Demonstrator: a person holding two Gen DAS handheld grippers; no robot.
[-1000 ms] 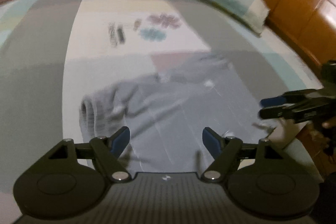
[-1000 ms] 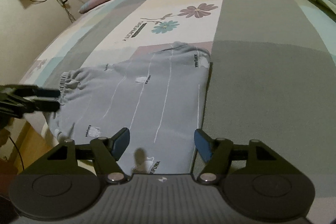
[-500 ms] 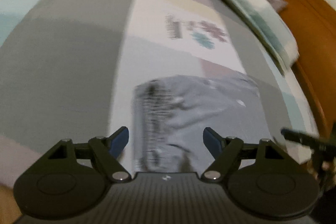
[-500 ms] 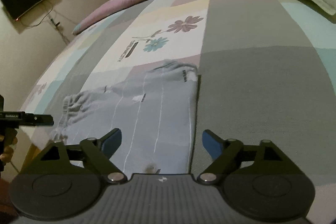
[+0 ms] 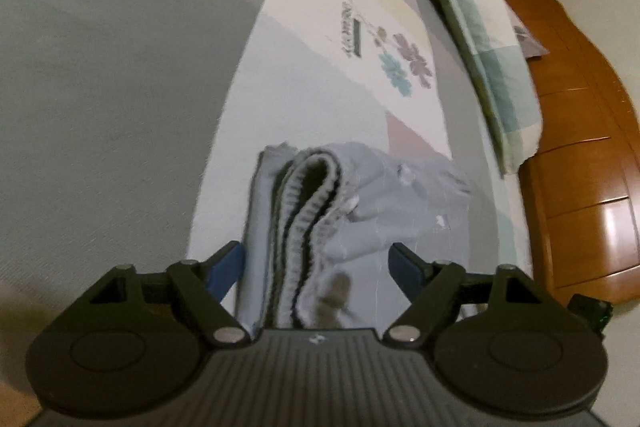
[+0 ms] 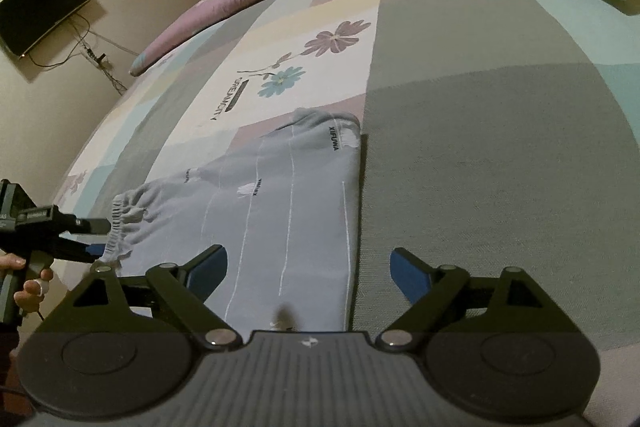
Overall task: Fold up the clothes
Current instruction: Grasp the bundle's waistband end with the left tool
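Notably, both the left gripper (image 5: 316, 267) and right gripper (image 6: 308, 267) were spread wide (nothing grasped) over the grey trousers (image 6: 280, 203) on the bed (image 6: 500, 147).

Two low wrist views over the bed (image 6: 500, 155), both sharing the grey garment (image 5: 400, 195).

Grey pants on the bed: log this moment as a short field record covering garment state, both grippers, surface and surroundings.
garment: grey pants, lying flat on the bedsheet, white stripes and small logos
waistband: elastic waistband, bunched, lined up between the open left fingers
left gripper: left gripper, open, at the waistband end
right gripper: right gripper, open, over the pants' near end, holding nothing
surface: patchwork bedsheet
surroundings: pillow, wooden headboard, wall TV
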